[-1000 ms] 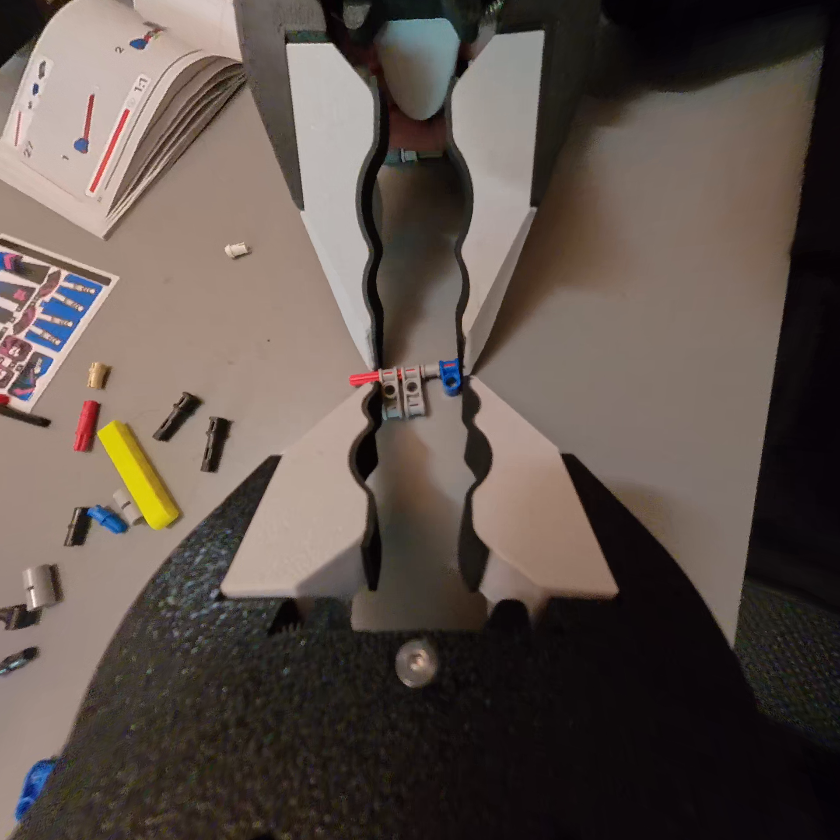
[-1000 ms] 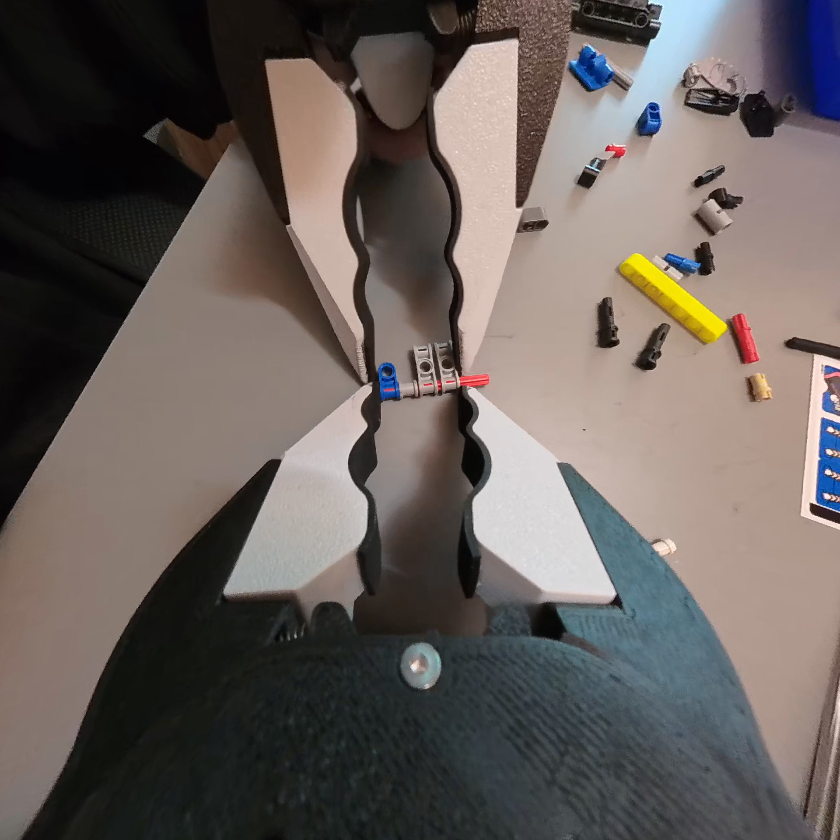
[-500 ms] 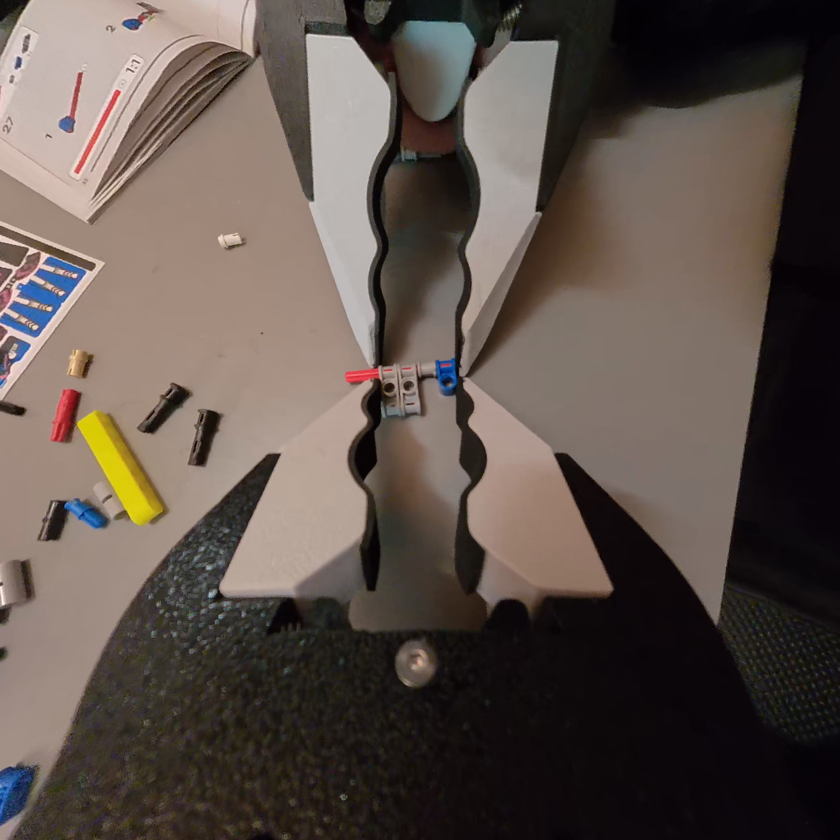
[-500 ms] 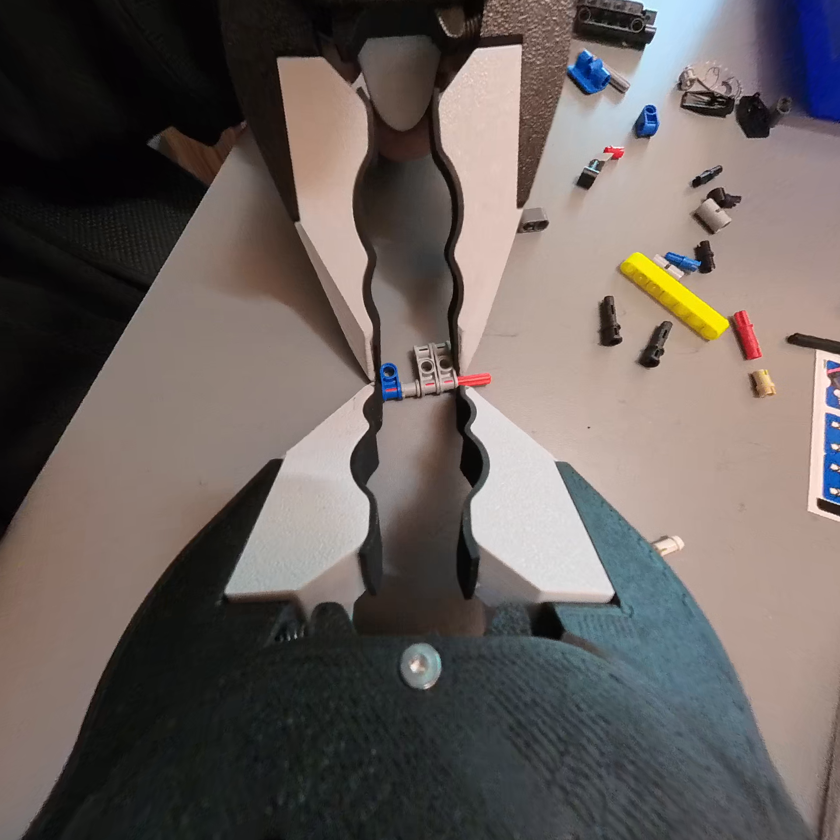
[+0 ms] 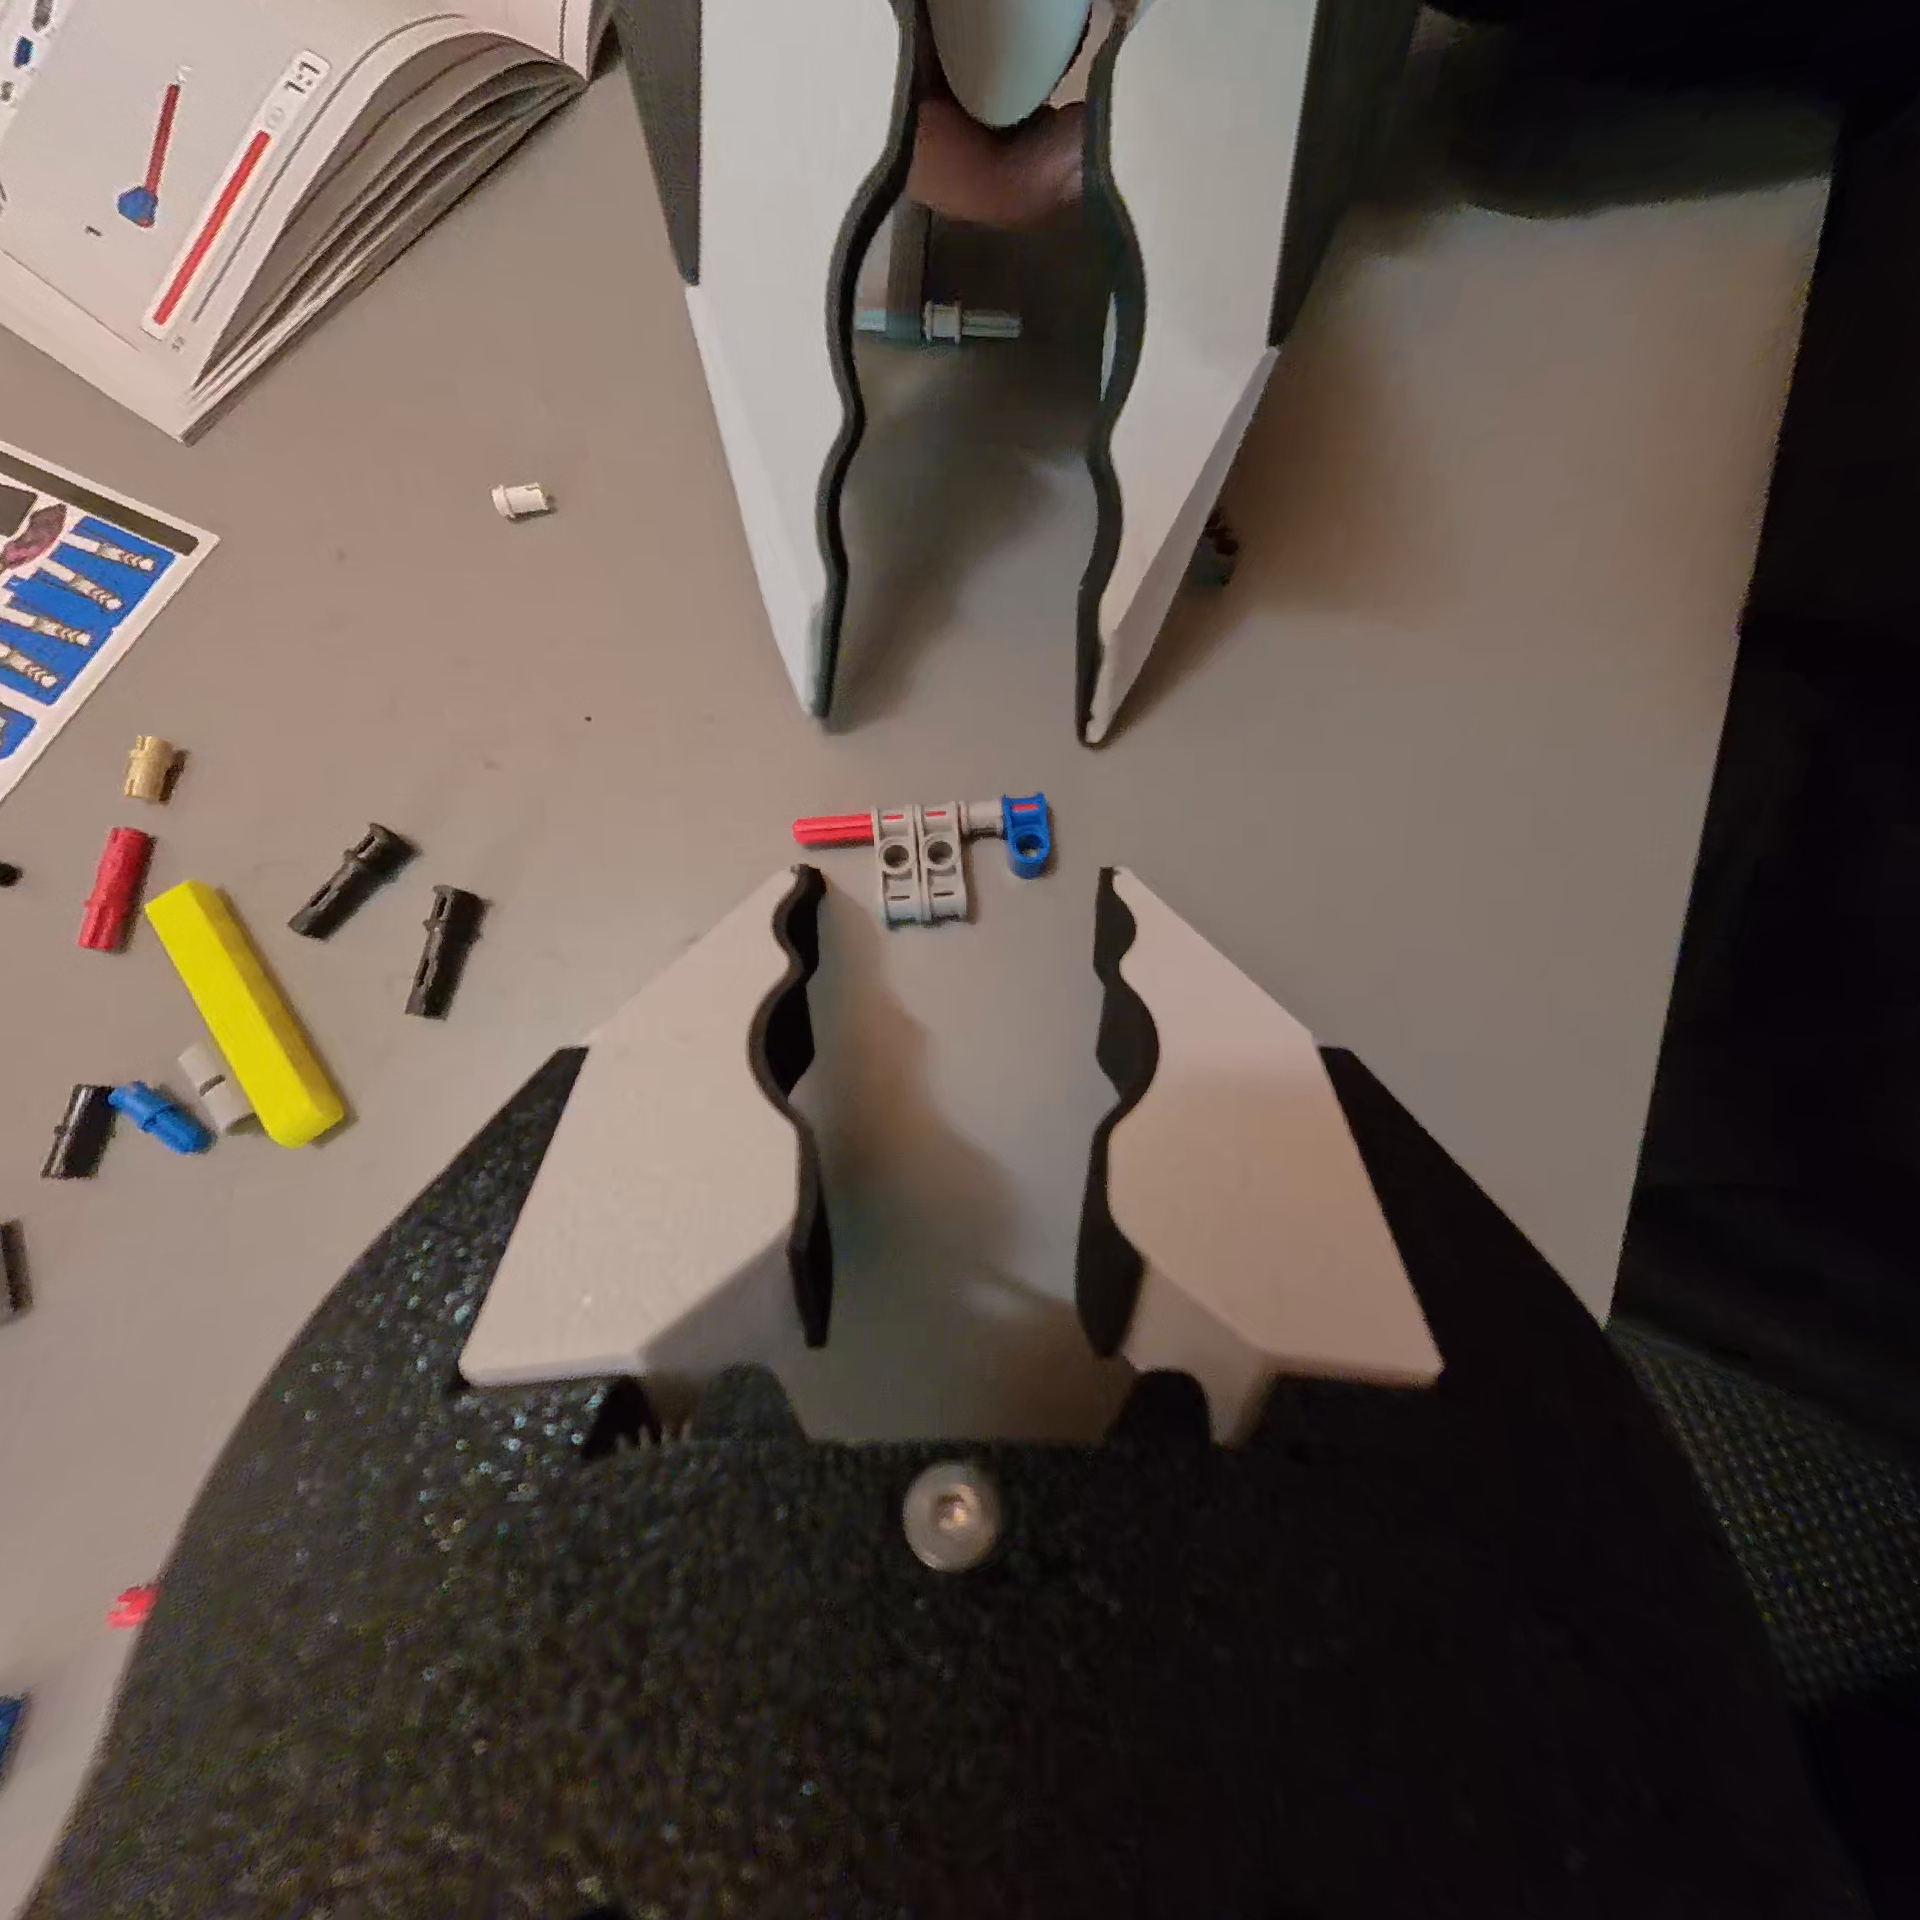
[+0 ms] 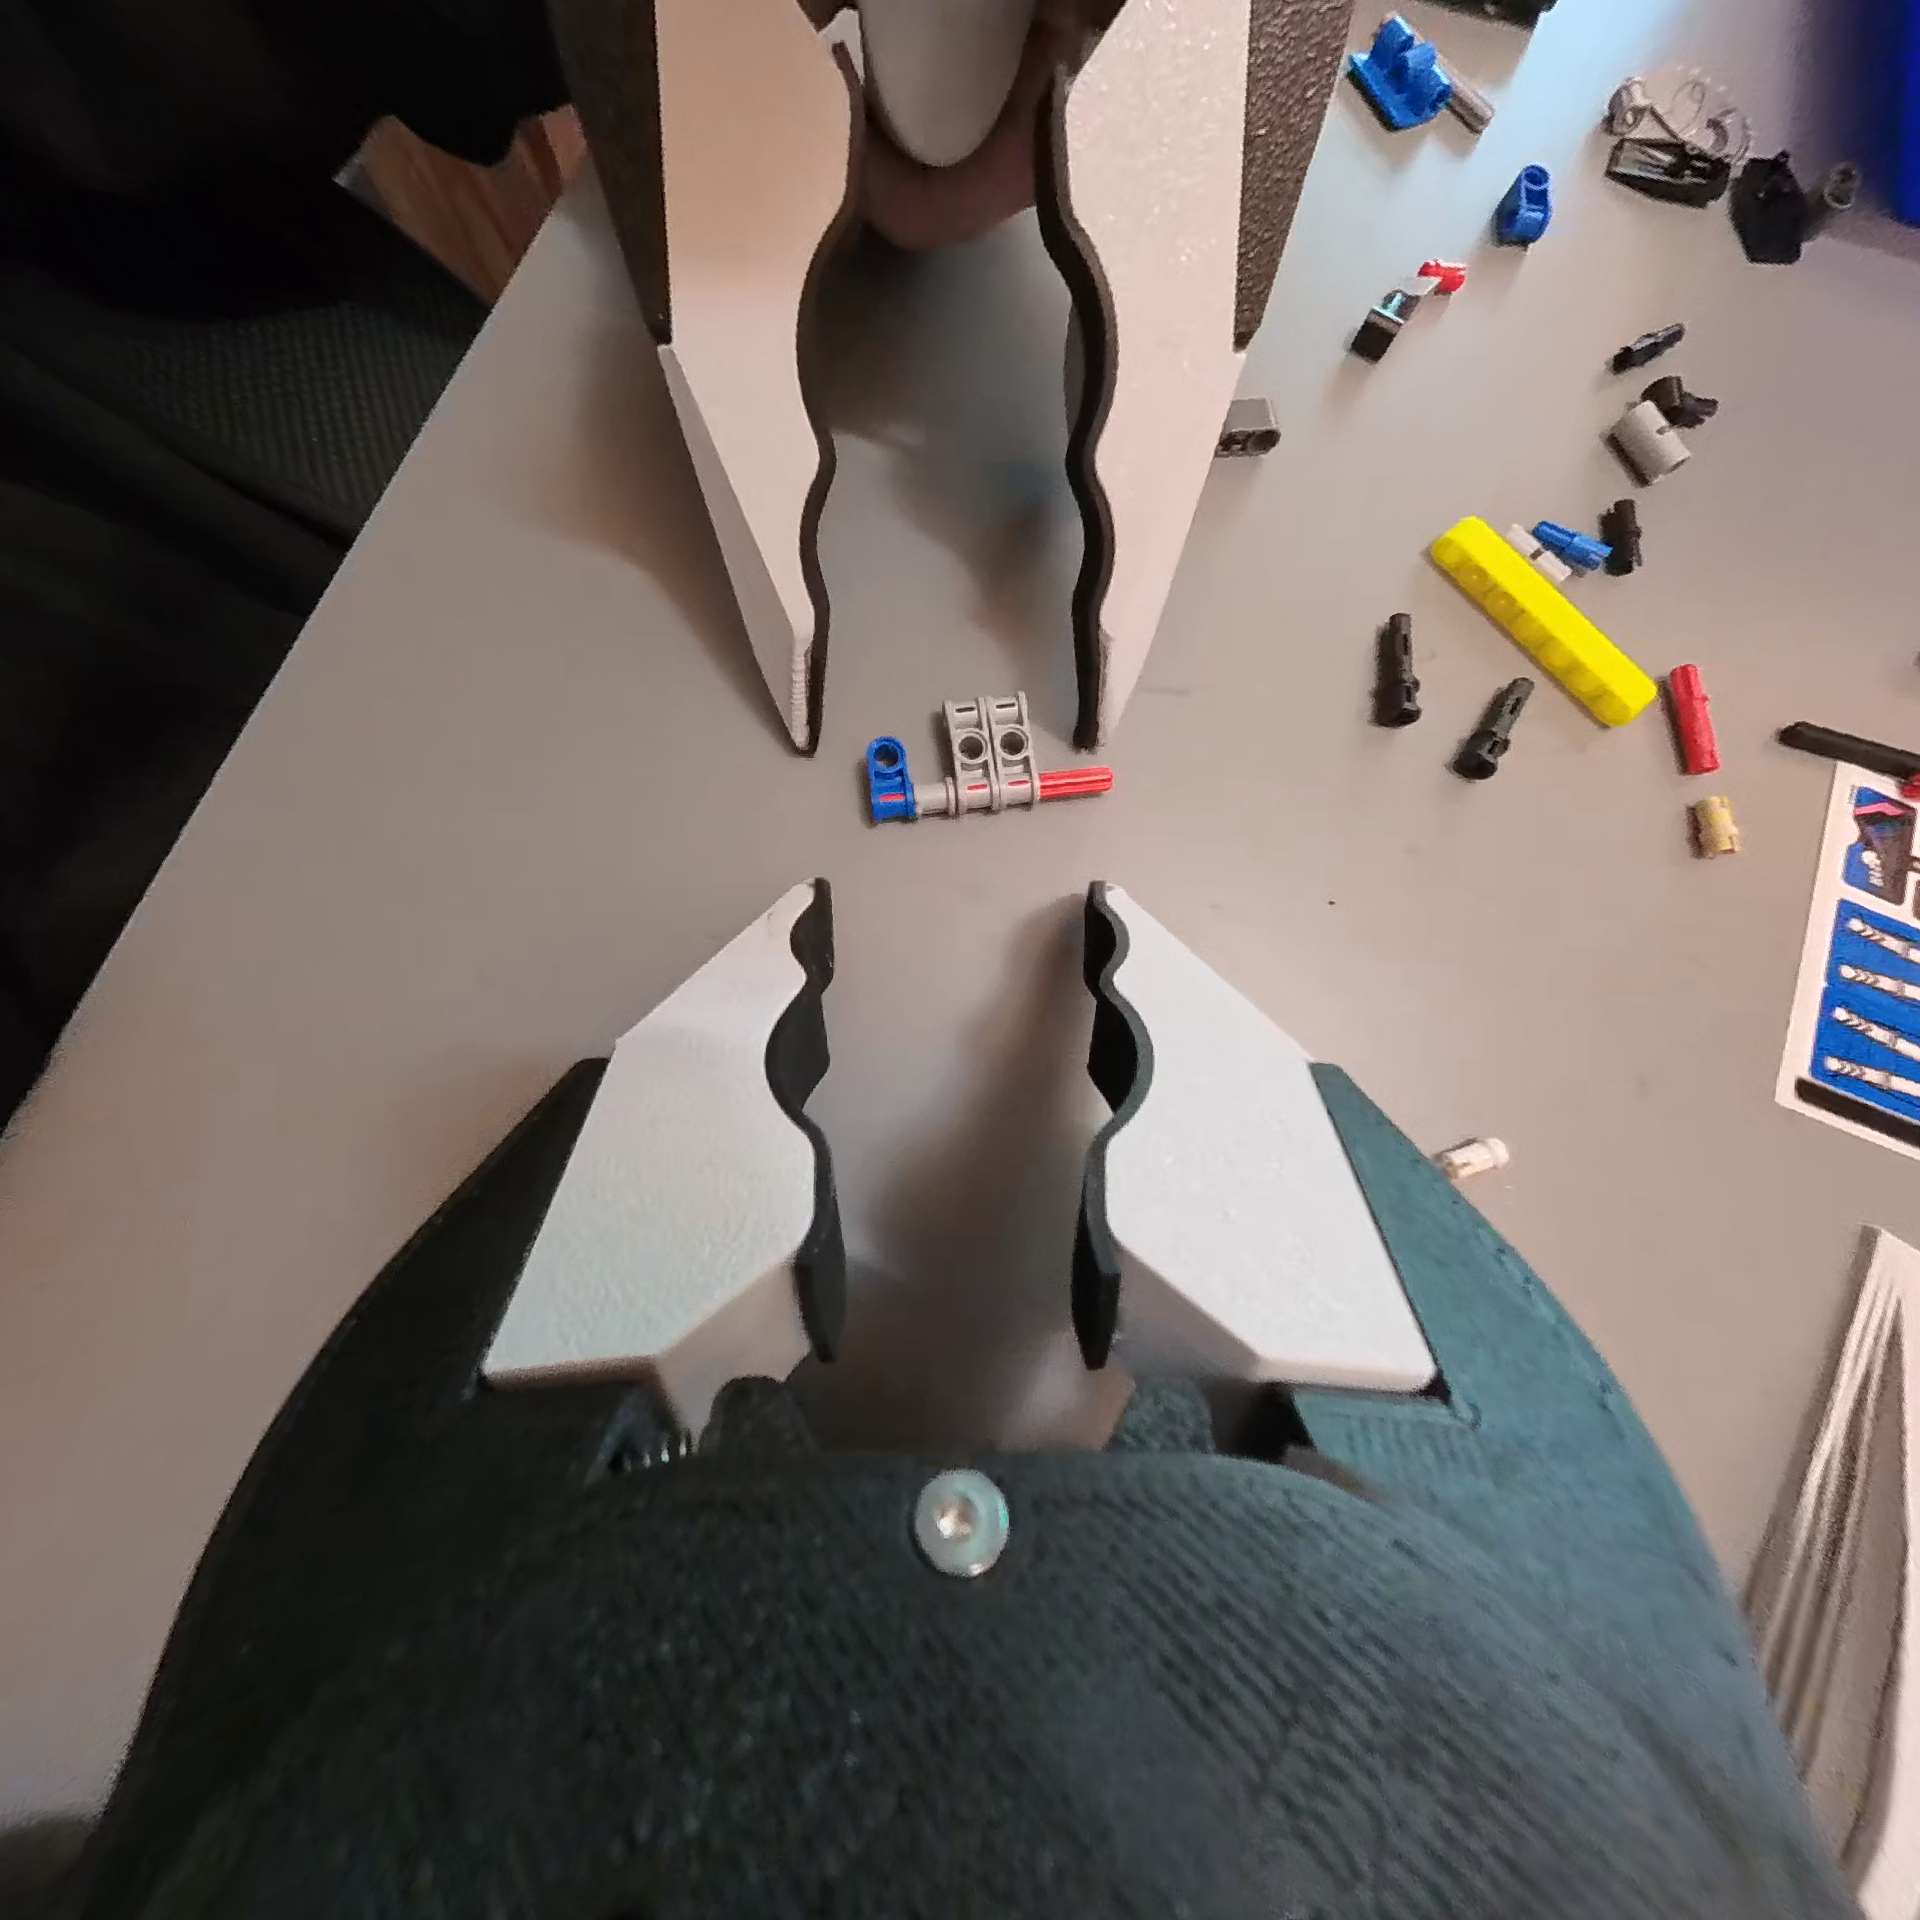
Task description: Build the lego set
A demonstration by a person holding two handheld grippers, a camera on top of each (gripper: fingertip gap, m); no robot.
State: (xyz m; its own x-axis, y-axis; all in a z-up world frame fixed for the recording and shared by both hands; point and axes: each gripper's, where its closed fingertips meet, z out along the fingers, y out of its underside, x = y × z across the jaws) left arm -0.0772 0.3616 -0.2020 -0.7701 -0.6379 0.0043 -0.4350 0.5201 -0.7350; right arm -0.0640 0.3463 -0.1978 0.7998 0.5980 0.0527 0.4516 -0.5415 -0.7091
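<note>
Seemingly free of both tools, the small assembly (image 5: pixel 928 854) of red axle, two grey connectors and blue end piece lies flat on the grey table (image 5: pixel 1403 727) in the left wrist view, just ahead of the left gripper (image 5: pixel 954 883), whose jaws are spread apart. From the right wrist view, the right gripper (image 6: pixel 956 891) is likewise parted and empty, with the assembly (image 6: pixel 982 767) between it and the opposite gripper's tips; a yellow beam (image 6: pixel 1538 618) lies well off to the side

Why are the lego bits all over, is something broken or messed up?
Nothing looks broken. The small assembly lies flat on the table, between the open left gripper and open right gripper. Loose pieces like the yellow beam are just scattered, awaiting use.
</note>
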